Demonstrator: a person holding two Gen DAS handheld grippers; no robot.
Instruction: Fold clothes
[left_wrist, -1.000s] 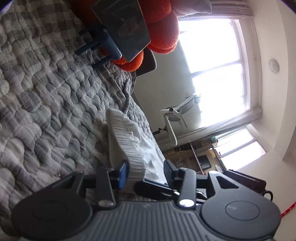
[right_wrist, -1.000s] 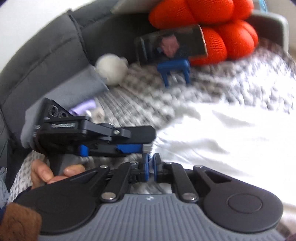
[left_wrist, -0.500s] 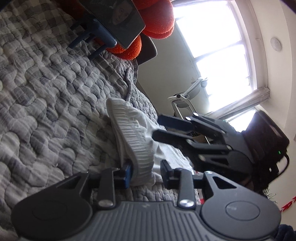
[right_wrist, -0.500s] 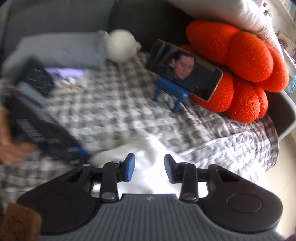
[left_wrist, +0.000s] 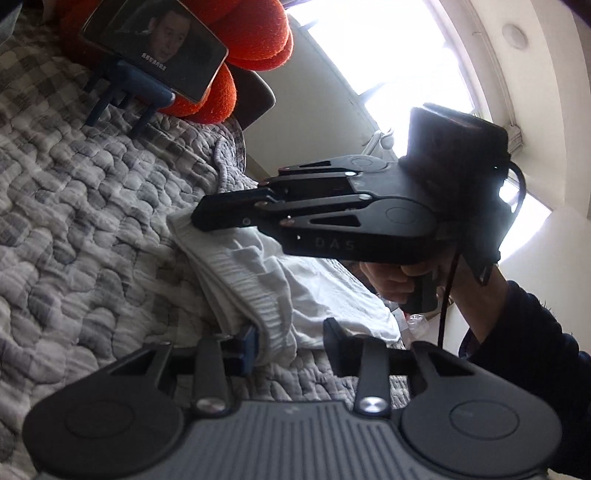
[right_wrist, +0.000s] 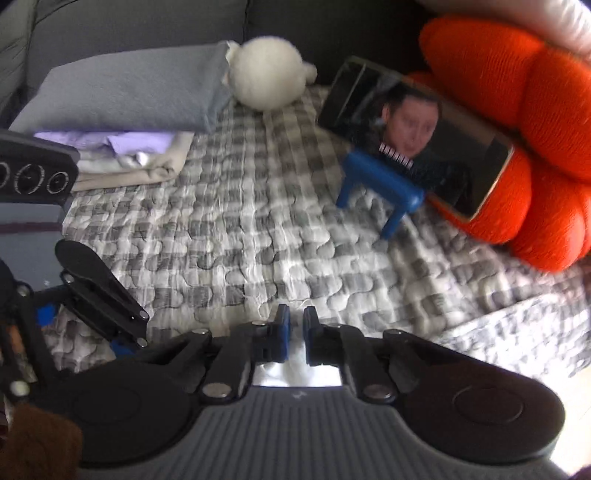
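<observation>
Left wrist view: the white ribbed-hem cotton garment (left_wrist: 258, 273) is seen lying on the grey-and-white checked quilted bedspread (left_wrist: 92, 206), its hem lying between the pads of the left hand-held gripper (left_wrist: 290, 341). Those jaws are closing slightly; only the blue pad appears to touch the cloth, and a gap is left at the other pad, so a firm hold cannot be confirmed. A second ago no other tool was seen over the garment; now the right hand-held gripper (left_wrist: 199, 218) has been brought across above its far corner. In the right wrist view its jaws are closing, from a wide gap half a second ago to a narrow slit, with white cloth seen behind them; whether fabric is pinched cannot be told. Two grips on the hem are judged to be in preparation for a fold. A phone on a blue stand (right_wrist: 413, 147) and an orange knitted cushion (right_wrist: 517, 110) lie beyond.
</observation>
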